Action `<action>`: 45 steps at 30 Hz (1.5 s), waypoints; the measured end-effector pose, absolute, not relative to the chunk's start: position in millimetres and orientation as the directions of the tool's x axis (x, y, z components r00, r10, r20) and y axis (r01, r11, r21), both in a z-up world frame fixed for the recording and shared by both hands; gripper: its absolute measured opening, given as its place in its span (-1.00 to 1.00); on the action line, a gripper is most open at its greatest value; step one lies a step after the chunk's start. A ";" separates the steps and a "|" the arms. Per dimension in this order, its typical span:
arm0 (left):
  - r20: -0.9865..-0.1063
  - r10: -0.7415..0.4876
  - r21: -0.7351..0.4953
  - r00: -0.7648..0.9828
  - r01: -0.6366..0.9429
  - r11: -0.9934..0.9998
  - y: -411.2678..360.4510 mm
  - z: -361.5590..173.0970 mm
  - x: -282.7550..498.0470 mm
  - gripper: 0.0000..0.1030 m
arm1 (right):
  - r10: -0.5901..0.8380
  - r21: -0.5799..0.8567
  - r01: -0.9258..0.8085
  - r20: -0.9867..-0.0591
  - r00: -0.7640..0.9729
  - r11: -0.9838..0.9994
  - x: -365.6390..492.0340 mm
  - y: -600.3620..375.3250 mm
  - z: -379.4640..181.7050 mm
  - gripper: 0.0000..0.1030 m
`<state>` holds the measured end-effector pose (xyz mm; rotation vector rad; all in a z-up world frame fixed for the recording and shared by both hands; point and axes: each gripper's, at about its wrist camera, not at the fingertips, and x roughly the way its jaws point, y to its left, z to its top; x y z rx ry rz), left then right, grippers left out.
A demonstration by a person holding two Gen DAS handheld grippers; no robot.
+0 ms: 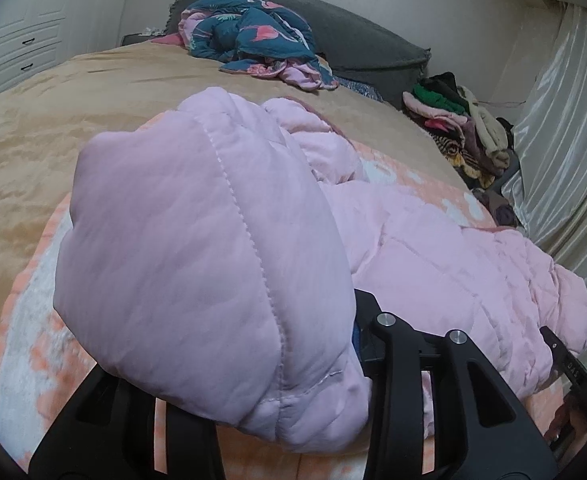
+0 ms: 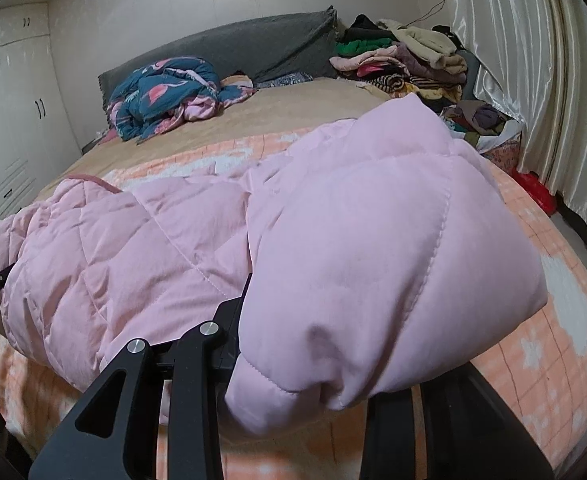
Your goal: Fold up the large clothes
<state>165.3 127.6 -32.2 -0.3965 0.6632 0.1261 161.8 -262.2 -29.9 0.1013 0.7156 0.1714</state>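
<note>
Pink quilted jacket (image 1: 213, 264) fills the near view of each camera — one padded end bunched over the left gripper (image 1: 293, 432), the other over the right gripper (image 2: 293, 412). Both sets of fingers appear clamped on it, though fabric hides the tips. Its long axis runs along the bed's near edge (image 2: 553, 360), between the two hands. Judged next: carry both ends toward the headboard edge.

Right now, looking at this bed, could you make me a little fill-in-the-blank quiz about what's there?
1. Both grippers hold a puffy jacket coloured ____.
2. The blue flamingo-print quilt lies bunched against the ____ headboard.
3. The pile of clothes sits beside the ____.
Missing words: pink; grey; curtain
</note>
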 end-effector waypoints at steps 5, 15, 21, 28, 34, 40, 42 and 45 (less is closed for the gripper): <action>-0.631 0.002 -0.296 0.776 -0.243 0.924 124.6 -37.7 155.4 -0.40 | 0.189 0.171 -0.099 -0.667 0.721 0.980 156.5 -266.3 -37.6 -0.37; -0.660 0.020 -0.266 0.751 -0.259 0.929 122.4 -50.5 149.1 -0.28 | 0.210 0.259 -0.027 -0.713 0.669 0.965 156.2 -280.3 -55.2 -0.07; -0.670 0.018 -0.269 0.742 -0.265 0.926 122.4 -52.4 141.6 -0.15 | 0.241 0.313 -0.005 -0.722 0.649 0.950 145.3 -293.2 -61.9 0.23; -0.680 0.018 -0.273 0.733 -0.275 0.922 125.5 -53.9 129.2 0.03 | 0.246 0.319 0.002 -0.733 0.635 0.948 130.4 -305.3 -63.2 0.61; -0.683 0.031 -0.262 0.730 -0.285 0.922 127.1 -52.6 121.6 0.16 | 0.220 0.300 0.016 -0.734 0.643 0.954 114.1 -320.4 -62.5 0.85; -0.674 0.026 -0.271 0.738 -0.279 0.921 125.3 -44.2 105.1 0.26 | 0.192 0.264 0.013 -0.731 0.655 0.964 99.1 -333.2 -51.0 0.89; -0.678 0.026 -0.265 0.735 -0.277 0.924 123.0 -40.8 98.5 0.35 | 0.181 0.254 0.013 -0.724 0.665 0.967 93.1 -335.7 -44.8 0.90; -0.682 0.045 -0.236 0.730 -0.279 0.931 120.6 -34.4 88.5 0.57 | 0.162 0.235 0.011 -0.705 0.690 0.972 80.8 -341.2 -31.4 0.91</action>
